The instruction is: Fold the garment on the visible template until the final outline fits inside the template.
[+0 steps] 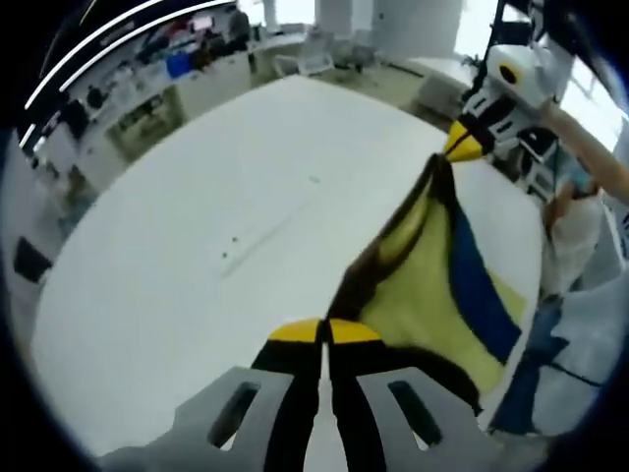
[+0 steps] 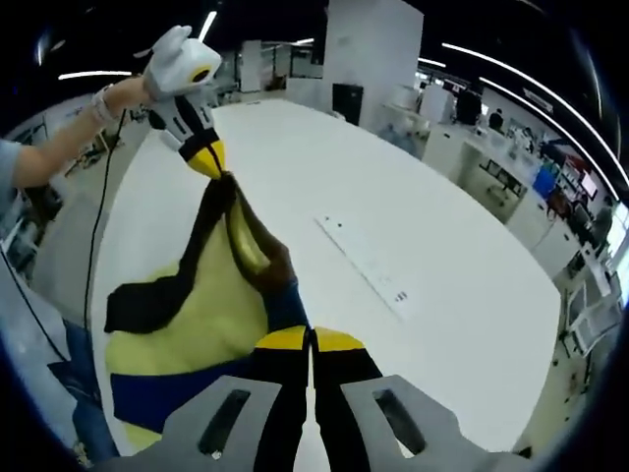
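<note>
In the left gripper view, the left gripper (image 1: 325,332), grey-framed with black jaws tipped in yellow, is seen rising from the bottom centre of the frame; its jaws are pressed together on a dark edge of the yellow, blue and black fabric garment (image 1: 447,285). The garment is stretched from those tips diagonally toward the upper right, where its far end is pinched by the yellow tips of the right gripper (image 1: 462,143), whose white body is held by a person's hand at the upper right edge. The cloth hangs between the two grippers over the right part of the large white table (image 1: 197,226), which takes up the centre and left of the frame. A faint line with small dark marks (image 1: 257,236) is seen on the table surface left of centre. In the right gripper view, the right gripper (image 2: 312,340) is seen at the bottom centre, its jaws closed on the garment (image 2: 211,295), which is spread across the lower left of the frame. The opposite end is clamped by the left gripper (image 2: 208,157) in the upper left, held by a hand. The white table (image 2: 442,265) fills the centre and right, with a narrow slotted strip (image 2: 364,256) lying on it right of centre.
</note>
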### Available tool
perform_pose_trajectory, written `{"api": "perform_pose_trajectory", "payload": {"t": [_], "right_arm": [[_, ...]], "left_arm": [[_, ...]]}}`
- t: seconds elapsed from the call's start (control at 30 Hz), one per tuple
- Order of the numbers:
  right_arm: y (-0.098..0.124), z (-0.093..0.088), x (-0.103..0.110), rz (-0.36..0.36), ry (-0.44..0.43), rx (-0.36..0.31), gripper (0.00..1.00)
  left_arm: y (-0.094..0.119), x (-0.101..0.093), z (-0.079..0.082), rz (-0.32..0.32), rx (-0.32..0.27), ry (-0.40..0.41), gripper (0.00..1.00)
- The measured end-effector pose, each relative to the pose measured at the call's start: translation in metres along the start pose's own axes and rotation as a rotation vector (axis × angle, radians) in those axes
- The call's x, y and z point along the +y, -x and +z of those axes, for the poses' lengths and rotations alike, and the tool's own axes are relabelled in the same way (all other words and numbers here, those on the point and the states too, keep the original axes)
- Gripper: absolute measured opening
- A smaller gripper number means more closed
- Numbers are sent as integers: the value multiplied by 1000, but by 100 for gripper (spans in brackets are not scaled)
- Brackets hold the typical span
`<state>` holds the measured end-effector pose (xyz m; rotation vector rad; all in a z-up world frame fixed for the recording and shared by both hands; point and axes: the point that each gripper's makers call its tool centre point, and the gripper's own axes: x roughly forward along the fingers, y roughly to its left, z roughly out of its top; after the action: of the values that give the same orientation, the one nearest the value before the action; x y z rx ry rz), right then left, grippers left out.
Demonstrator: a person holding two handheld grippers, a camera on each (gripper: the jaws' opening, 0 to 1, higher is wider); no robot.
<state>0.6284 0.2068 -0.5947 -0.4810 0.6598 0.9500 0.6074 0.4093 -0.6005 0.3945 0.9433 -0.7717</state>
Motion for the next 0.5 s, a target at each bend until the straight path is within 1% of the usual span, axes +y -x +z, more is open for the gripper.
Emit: {"api": "perform_pose_trajectory", "payload": {"t": [0.1, 0.17, 0.3, 0.4, 0.47, 0.5], "right_arm": [[-15, -2, -14, -9, -12, 2, 1], [-21, -5, -13, -8, -13, 8, 1], [-35, -13, -20, -4, -23, 24, 1], [-45, -20, -25, -11, -39, 31, 1], [-52, -24, -28, -14, -48, 33, 1], [-57, -27, -29, -19, -48, 35, 1]], "left_arm": [[-13, 8, -1, 1, -3, 13, 0], [-23, 15, -1, -2, -4, 27, 0], [-38, 22, -4, -11, 6, 41, 0], [-49, 28, -5, -14, 3, 58, 0], [-61, 39, 0, -17, 6, 65, 0], [-67, 42, -2, -18, 11, 70, 0]]}}
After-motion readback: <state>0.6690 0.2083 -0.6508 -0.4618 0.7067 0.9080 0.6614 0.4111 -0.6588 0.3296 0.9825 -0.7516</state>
